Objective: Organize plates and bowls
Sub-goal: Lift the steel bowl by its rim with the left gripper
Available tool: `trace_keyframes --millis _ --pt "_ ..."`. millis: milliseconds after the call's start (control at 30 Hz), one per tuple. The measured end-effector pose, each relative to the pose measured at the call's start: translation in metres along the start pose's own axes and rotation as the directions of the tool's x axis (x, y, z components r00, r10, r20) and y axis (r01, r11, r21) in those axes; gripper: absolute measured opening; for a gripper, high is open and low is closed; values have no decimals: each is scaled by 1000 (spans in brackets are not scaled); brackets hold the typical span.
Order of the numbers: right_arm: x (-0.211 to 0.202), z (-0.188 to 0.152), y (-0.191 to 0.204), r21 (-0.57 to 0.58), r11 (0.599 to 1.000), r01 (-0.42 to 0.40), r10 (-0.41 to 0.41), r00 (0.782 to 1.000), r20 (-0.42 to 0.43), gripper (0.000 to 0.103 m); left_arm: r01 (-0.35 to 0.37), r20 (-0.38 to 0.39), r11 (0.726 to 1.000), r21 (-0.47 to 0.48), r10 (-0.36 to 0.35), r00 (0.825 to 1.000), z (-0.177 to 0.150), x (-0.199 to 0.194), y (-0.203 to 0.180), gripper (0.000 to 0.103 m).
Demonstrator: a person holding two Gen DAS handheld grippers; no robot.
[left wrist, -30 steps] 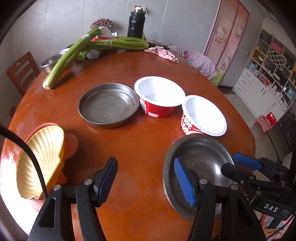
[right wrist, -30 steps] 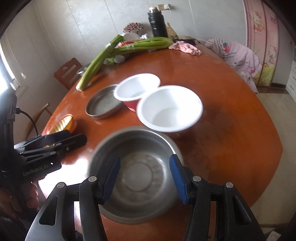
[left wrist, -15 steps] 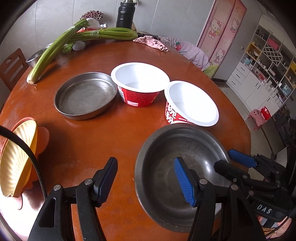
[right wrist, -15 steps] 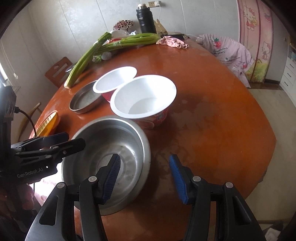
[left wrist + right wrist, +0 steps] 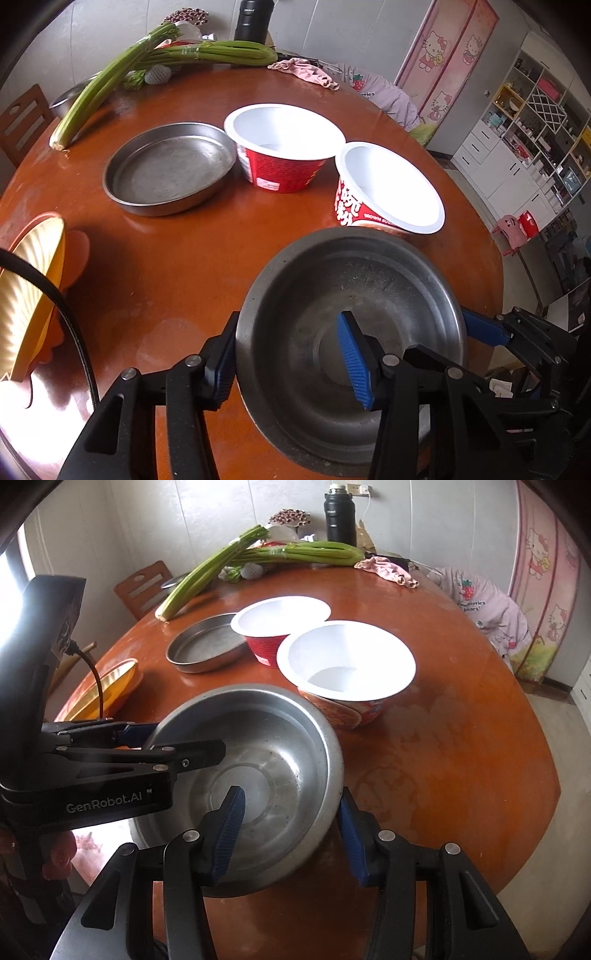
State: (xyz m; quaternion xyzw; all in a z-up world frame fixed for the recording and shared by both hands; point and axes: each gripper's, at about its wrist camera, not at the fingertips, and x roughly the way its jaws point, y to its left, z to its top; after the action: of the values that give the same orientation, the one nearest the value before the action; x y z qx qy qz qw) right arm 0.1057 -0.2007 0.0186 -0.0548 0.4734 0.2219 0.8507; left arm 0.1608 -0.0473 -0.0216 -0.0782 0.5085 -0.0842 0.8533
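**Round grey steel bowl point(image 5: 369, 280) straddled at both rims**

Left claw point(image 5: 288, 354) and right claw point(image 5: 288, 830), jaws just closing but not yet clamped, each bracket an opposite wall, probably for a level two-handed lift. Just beyond stand two red-sided white paper bowls point(image 5: 284, 147), then a flat steel pan point(image 5: 170, 170).

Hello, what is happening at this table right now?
A person holds a two-finger tool in each hand, and both are at the steel bowl near the front edge of the round wooden table. The left tool and the right tool each straddle the bowl's rim, one finger inside and one outside, and their jaws have just been closing. Behind it stand two white paper bowls and a flat steel pan.
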Motion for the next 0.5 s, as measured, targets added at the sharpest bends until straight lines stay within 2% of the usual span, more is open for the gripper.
trace_keyframes --millis 133,267,500 --pt "0 0 10 -24 1000 -20 20 1000 -10 52 -31 5 999 -12 31 1000 -10 -10 3 51" --pt "-4 -3 10 -20 999 -47 47 999 -19 52 -24 2 1000 -14 24 1000 -20 -18 0 51" --pt "-14 -9 -4 8 1000 -26 26 1000 -6 52 -9 -6 1000 29 9 1000 -23 -17 -24 51"
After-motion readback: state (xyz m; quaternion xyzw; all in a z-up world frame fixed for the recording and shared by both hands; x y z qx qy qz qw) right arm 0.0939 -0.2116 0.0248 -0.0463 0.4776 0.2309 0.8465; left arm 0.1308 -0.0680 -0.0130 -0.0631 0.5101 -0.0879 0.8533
